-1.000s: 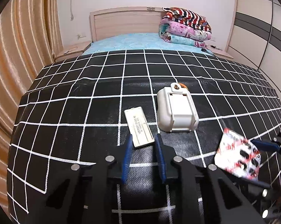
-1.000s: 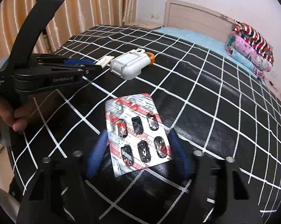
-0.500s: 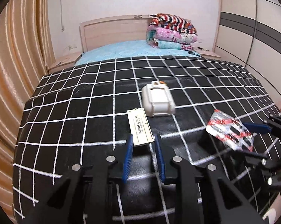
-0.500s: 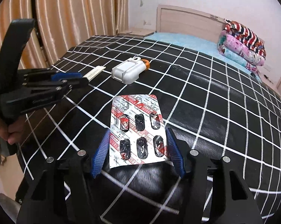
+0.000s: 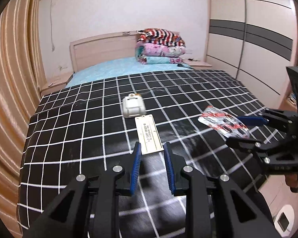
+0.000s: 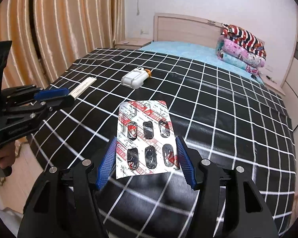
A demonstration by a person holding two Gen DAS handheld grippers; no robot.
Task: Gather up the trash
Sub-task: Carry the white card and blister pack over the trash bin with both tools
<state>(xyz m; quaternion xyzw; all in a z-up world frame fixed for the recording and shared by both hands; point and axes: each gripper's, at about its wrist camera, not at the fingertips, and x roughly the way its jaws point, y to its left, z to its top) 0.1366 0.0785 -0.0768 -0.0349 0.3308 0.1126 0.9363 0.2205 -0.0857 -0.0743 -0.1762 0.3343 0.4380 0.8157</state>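
Both sets of jaws are clamped on flat pieces of trash lifted clear of the bed. Seen from its own camera, the left gripper (image 5: 151, 148) pinches the near end of a cream plastic strip (image 5: 148, 133) between its blue pads (image 5: 136, 166), the strip reaching away from the fingers over the black cover with a white grid (image 5: 73, 130); printed characters run along its length. From the right wrist view the same strip (image 6: 82, 87) sticks out of the left gripper (image 6: 66, 96) at the left edge, and part of a hand (image 6: 2, 156) shows on that gripper's handle. The right gripper (image 6: 146, 156) grips an emptied pill blister sheet (image 6: 145, 138) by its two long edges, the red-and-silver foil side facing up with six burst pockets showing. In the left wrist view this blister sheet (image 5: 224, 122) hangs in the right gripper (image 5: 248, 127) at the right side, over the cover's right part. A white plastic case (image 6: 134, 78) lies flat on the cover further away, near the middle, with a small orange piece at its far end; from the left camera the case (image 5: 133, 107) sits just beyond the far tip of the strip. Beyond the cover lies a turquoise sheet (image 6: 180, 48), a stack of folded blankets (image 6: 242, 47) at the right against the wooden headboard (image 6: 186, 26). Striped gold curtains (image 6: 65, 25) hang on the left.
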